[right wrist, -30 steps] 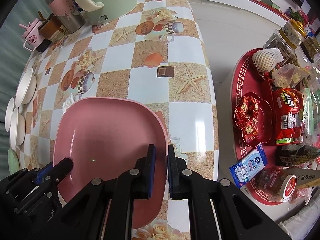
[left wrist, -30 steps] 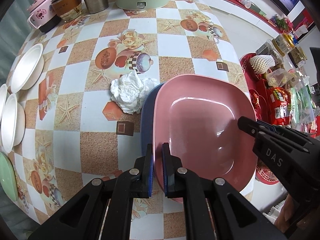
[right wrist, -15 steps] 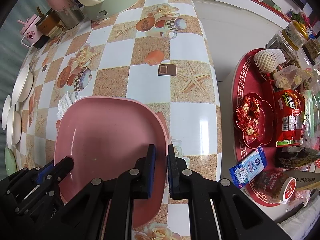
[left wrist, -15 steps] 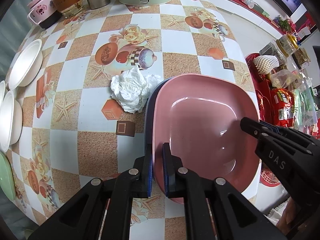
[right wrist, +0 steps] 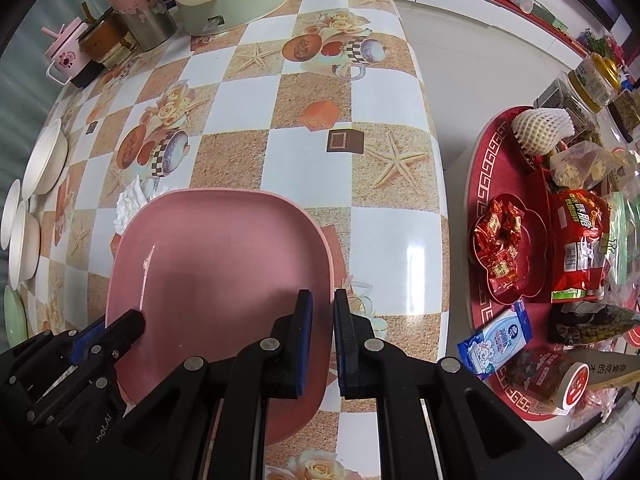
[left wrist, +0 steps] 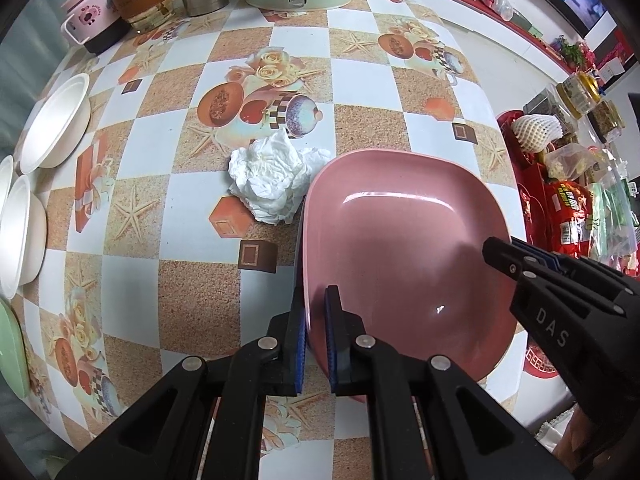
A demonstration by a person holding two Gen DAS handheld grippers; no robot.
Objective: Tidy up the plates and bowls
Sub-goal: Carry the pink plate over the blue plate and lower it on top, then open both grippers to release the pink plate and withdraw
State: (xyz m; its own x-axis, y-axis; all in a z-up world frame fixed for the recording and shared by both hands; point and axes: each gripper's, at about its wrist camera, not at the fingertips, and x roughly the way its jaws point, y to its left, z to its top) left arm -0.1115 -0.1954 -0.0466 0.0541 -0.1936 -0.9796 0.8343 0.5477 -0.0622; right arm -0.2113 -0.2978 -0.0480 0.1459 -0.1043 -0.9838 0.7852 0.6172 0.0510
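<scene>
Pink plate point(left wrist: 404, 240) pinched at opposite rims — left gripper point(left wrist: 316, 336), right gripper point(right wrist: 322, 334); dark plate beneath barely visible.

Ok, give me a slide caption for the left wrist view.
Left claw and right claw grip opposite rims of the pink plate beside a crumpled tissue.
</scene>
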